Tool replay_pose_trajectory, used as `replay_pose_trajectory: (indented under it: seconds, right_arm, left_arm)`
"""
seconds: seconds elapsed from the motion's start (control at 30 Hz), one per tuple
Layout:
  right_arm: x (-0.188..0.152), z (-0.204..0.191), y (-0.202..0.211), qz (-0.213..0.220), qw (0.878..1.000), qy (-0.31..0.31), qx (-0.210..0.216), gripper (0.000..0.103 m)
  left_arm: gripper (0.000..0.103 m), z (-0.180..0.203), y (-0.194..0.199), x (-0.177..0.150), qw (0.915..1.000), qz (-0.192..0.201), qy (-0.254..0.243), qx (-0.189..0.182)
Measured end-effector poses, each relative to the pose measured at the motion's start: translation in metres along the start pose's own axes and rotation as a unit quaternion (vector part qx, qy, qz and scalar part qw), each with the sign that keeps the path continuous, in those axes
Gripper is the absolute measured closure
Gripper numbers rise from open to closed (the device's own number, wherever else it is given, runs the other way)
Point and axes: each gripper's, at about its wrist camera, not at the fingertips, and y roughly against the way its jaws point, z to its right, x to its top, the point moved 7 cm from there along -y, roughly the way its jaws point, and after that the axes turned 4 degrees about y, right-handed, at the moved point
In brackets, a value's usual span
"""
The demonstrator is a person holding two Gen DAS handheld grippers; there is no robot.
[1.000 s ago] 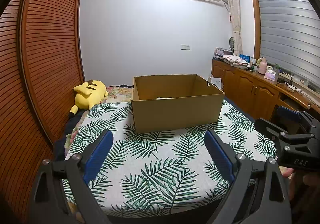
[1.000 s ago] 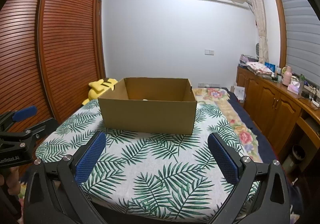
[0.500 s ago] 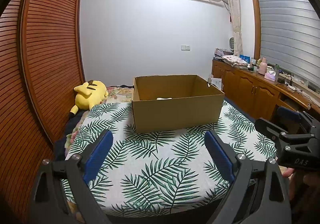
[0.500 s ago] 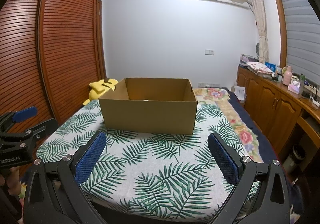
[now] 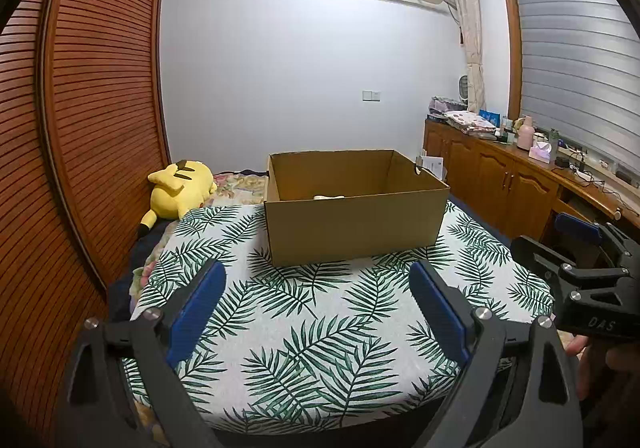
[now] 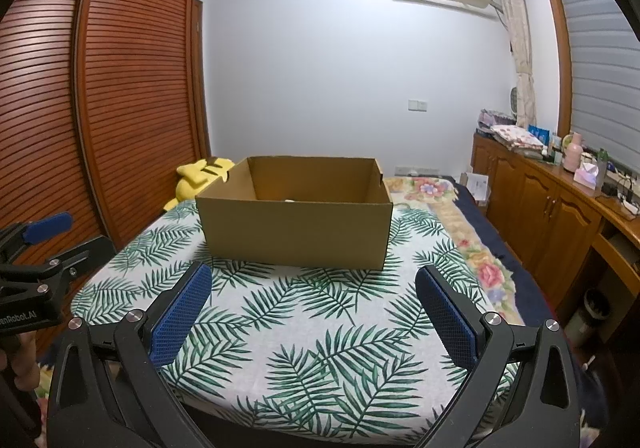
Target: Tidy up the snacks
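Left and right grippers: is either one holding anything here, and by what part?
Nothing is held. The left gripper and right gripper are both open above the leaf-print cloth, short of the cardboard box.

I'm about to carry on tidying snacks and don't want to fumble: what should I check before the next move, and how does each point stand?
1. Left gripper open, nothing held: ok.
2. Right gripper open, nothing held: ok.
3. Cardboard box upright, top open, on the leaf-print cloth: ok.
4. Room left in the box: cannot tell; only a pale scrap shows over the front wall.
5. Snacks to pick up: not ok, none visible outside the box.
6. Yellow plush toy away from the box: ok.
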Motion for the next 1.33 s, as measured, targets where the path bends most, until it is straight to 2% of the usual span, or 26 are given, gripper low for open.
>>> replay_pose_trajectory:
  seconds: [1.33]
  right_arm:
    - [0.0014,-0.0015,0.0013,0.001,1.0,-0.002,-0.001,0.0]
  left_arm:
    - [0.009,-0.0022,0.0025,-0.0002,1.0,-0.001,0.001,0.0]
